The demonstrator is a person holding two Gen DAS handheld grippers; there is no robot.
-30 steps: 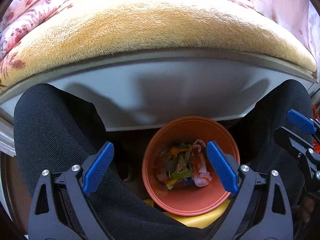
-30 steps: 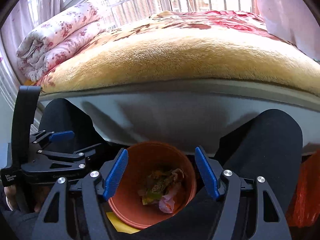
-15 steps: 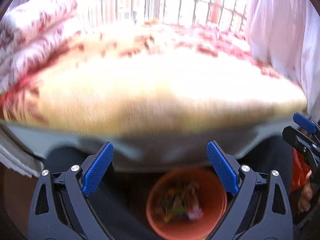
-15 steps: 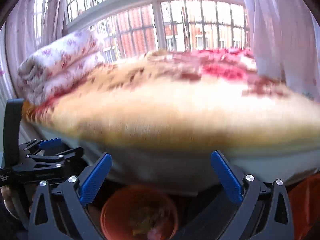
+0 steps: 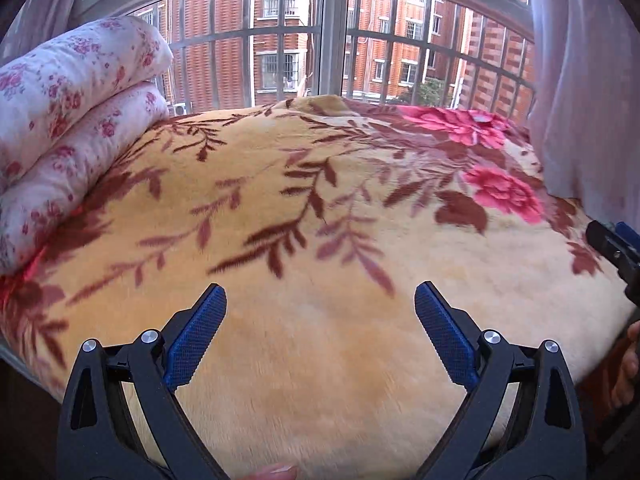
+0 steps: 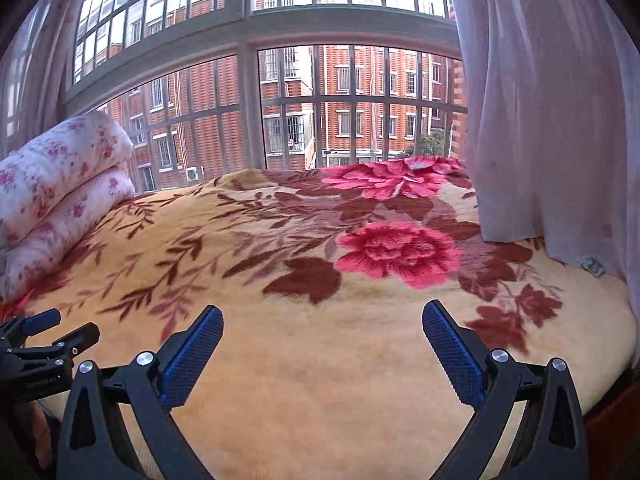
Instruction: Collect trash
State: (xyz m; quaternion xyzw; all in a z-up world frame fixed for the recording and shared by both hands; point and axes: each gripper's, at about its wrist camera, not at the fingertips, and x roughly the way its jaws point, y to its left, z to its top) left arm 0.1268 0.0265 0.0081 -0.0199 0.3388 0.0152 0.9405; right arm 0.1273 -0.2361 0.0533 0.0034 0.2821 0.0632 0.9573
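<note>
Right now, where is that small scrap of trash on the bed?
In the right wrist view the scrap lies at the far right of the blanket, beside the curtain's hem.

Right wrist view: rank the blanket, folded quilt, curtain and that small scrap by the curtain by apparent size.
1. floral blanket
2. curtain
3. folded quilt
4. small scrap

Fisheye distortion makes curtain versus quilt only approximate.

We have swung both views up from the orange bin of scraps between the knees, now out of sight, to the floral blanket (image 5: 320,320), the folded quilt (image 6: 60,184) and the barred window (image 6: 288,92).
</note>
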